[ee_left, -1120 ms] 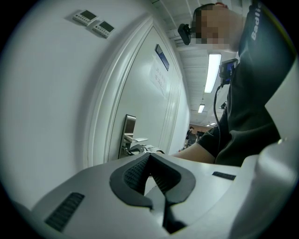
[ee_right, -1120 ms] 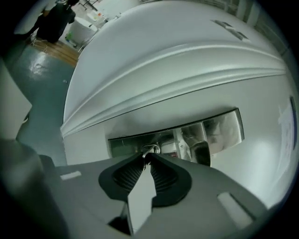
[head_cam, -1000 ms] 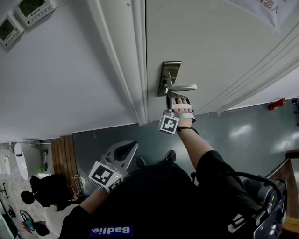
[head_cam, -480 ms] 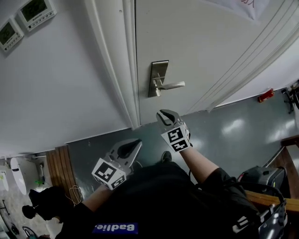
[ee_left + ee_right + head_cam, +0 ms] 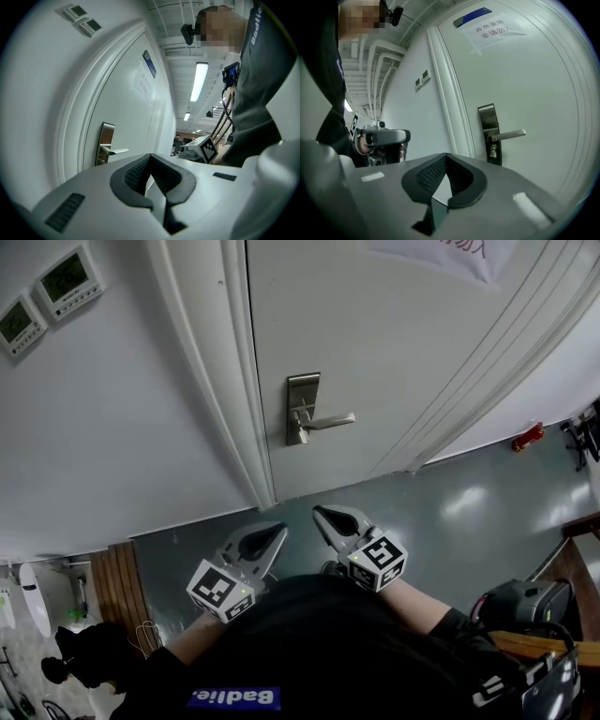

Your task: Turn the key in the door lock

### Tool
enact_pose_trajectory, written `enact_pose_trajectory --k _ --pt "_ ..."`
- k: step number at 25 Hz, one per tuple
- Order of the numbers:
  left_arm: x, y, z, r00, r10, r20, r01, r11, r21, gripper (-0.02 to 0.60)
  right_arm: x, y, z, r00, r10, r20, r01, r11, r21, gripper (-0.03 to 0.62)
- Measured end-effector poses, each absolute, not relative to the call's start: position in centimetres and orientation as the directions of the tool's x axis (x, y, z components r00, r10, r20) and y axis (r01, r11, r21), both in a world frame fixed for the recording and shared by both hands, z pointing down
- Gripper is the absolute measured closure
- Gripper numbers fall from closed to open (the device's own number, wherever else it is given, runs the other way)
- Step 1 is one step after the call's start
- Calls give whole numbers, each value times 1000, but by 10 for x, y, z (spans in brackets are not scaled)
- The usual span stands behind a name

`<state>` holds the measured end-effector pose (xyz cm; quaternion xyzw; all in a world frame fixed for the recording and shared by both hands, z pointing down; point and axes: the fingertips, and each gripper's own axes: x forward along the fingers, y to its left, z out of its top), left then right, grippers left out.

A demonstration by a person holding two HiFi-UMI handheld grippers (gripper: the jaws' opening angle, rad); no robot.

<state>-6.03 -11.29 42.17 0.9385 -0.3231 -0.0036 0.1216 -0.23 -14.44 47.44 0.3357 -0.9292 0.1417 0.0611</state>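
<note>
Wall, L: two control panels, digits unreadable. Left gripper: jaws together, empty, low by the body. Door: steel lock plate, lever handle level, small shiny key in the cylinder under the lever. Right gripper: closed, empty, well apart from the lock. Paper notice w/ Chinese print. Shirt reads "Badlie".

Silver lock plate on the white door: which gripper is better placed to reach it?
Right, probably: right gripper lies slightly nearer the silver lock plate and faces it more directly; left gripper sees it obliquely. Both shut, empty.
</note>
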Motion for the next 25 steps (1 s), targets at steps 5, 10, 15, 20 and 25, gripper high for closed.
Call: enact_pose_trajectory --k 5,10,15,20,25 --pt "-49 -117 421 782 -618 81 -619 -754 220 588 -3 -135 463 -818 -553 156 -575 797 -188 592" --pt "-37 -119 425 787 -608 103 -615 -760 211 588 1 -132 465 -836 -529 146 -548 813 -197 593" --pt "-30 -121 431 793 -600 109 -608 -766 209 588 5 -136 466 -838 -528 141 -546 812 -207 594" --pt "-28 -120 433 796 -594 112 -604 -769 212 588 7 -135 466 -840 -523 142 -542 815 -204 594" --pt "-26 -121 427 798 -591 120 -602 -772 205 588 4 -134 465 -849 -506 155 -528 826 -195 594"
